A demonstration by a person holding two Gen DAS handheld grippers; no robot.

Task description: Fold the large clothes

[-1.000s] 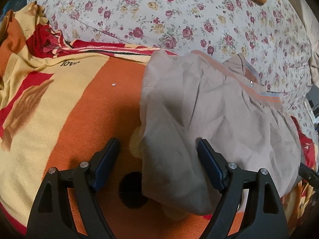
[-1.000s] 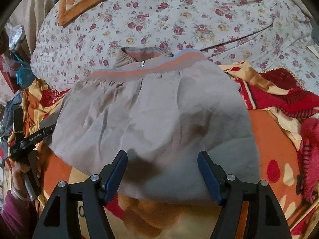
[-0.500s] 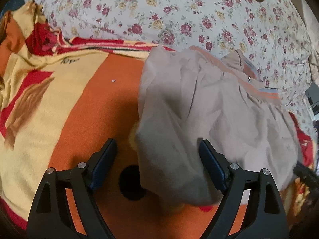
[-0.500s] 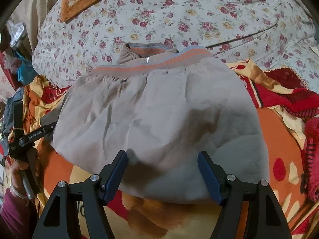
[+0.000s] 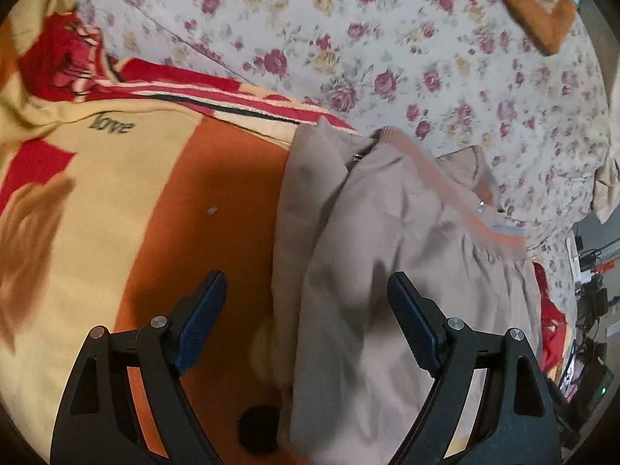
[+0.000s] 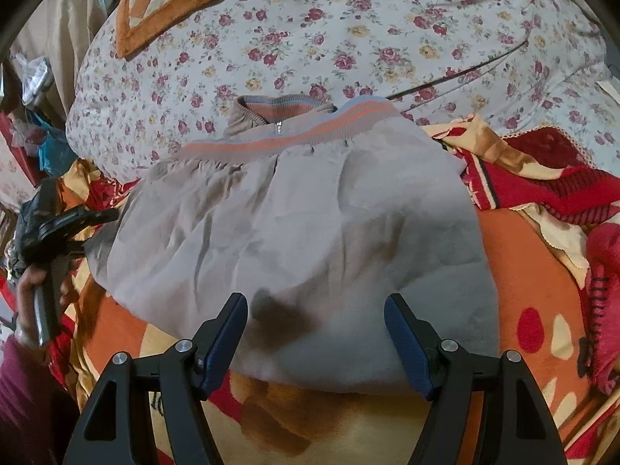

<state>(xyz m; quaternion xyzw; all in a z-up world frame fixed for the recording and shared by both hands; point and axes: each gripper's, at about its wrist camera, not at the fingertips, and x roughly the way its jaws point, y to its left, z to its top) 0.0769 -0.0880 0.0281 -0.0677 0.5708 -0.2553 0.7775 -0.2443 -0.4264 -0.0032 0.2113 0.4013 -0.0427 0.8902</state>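
Two grippers in view, both with jaws spread and nothing between the pads. Left gripper hovers over the left edge of the grey-beige jacket, blue pads apart, one pad over the orange blanket, the other over the jacket cloth; cannot tell if either pad touches fabric. Right gripper sits at the near hem of the jacket, jaws wide, pads over the cloth, not pinching it. Jacket lies folded on the bed, mostly on the orange, yellow and red blanket, its far end reaching the floral quilt. Ribbed band with orange and light-blue stripes runs across the far edge, ribbed collar and small zipper pull just behind it. In the left wrist view a sleeve or side panel is folded in along the left edge, second zipper bit showing near the top. Cloth is wrinkled, dark shadow blot near the right gripper. Blanket has the word "love" printed on a yellow patch, dark round spot near the bottom. Orange checkered cushion lies on the quilt at far left. In the right wrist view a person's hand with a maroon sleeve holds the left gripper's handle just beside the jacket's left side. Left wrist view is slightly blurred.
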